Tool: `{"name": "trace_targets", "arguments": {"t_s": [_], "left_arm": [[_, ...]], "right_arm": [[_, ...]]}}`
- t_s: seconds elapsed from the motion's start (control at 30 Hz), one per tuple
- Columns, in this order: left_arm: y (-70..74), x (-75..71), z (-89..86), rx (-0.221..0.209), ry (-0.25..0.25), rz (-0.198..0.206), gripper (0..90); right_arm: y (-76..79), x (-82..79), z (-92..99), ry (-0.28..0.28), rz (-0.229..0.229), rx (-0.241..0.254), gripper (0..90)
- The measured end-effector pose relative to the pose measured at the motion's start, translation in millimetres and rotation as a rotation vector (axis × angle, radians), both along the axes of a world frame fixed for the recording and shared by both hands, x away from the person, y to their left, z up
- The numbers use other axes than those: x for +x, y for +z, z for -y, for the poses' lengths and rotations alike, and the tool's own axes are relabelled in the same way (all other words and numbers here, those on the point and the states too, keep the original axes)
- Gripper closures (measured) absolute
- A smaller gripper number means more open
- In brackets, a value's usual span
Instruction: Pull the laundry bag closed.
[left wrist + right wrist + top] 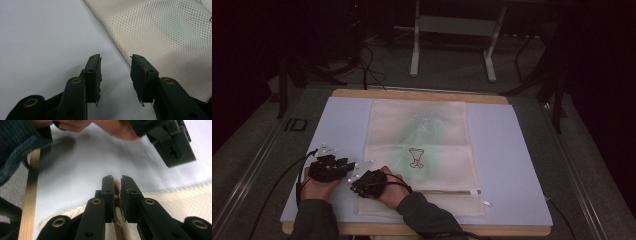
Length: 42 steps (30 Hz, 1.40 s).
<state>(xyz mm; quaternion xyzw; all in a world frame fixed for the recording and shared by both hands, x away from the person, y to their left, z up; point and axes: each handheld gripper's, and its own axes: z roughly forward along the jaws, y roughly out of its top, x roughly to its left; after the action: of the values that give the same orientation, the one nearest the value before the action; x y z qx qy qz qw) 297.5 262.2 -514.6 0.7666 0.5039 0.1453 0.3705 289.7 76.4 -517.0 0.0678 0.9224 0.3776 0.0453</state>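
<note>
Right gripper (117, 185): nearest the lens in its own view, it is pinching a fold of the mesh bag's (419, 150) edge, with cream fabric standing up between the clenched jaws.
Counter (512, 150): the pale sheet is carrying everything, with a wooden rim showing along the near and far sides.
Mesh bag: it is lying flat in the middle of the counter, its long axis running from the person toward the far edge; a small drawing is showing through the weave near the centre.
Bag corner: the near-left corner is sitting under the right gripper in the high view, so this hand is the one working the fabric.
Left gripper (115, 72): its jaws are standing apart with nothing between them, hovering over bare counter just beside the bag's left edge.
Direction to bag: seen from the left gripper, the mesh is lying ahead and toward the right of that view, close but apart.
Nearer hand: the right is already gripping; the left is waiting alongside (328, 167).
Judgement: the left gripper probably needs to be sliding sideways onto the same edge.
</note>
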Motion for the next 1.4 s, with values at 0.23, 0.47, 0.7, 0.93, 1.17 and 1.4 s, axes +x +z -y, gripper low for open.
{"name": "trace_targets", "arguments": {"t_s": [0.23, 0.47, 0.7, 0.93, 1.17, 1.4], "left_arm": [[0.1, -0.1, 0.6, 0.001, 0.0, 0.0, 59.8], [-0.1, 0.2, 0.1, 0.002, 0.0, -0.002, 59.8], [0.0, 0.1, -0.3, -0.002, 0.002, 0.0, 59.8], [-0.1, 0.2, 0.0, -0.002, 0.003, 0.0, 59.8], [0.0, 0.1, -0.4, 0.0, 0.002, 0.0, 59.8], [0.0, -0.1, -0.1, 0.001, 0.0, -0.002, 59.8]], "right_arm": [[-2.4, 4.3, 13.1, -0.016, -0.021, -0.007, 83.8], [-2.5, 3.8, 3.6, 0.001, -0.024, -0.015, 79.6], [-12.8, 2.6, -20.8, -0.009, -0.04, -0.062, 73.6], [-11.4, 4.0, -21.2, -0.015, -0.03, -0.065, 81.2], [-1.6, 2.7, -13.6, -0.012, -0.032, 0.004, 81.2], [2.3, 0.4, 9.4, -0.022, -0.054, 0.043, 80.8]]}}
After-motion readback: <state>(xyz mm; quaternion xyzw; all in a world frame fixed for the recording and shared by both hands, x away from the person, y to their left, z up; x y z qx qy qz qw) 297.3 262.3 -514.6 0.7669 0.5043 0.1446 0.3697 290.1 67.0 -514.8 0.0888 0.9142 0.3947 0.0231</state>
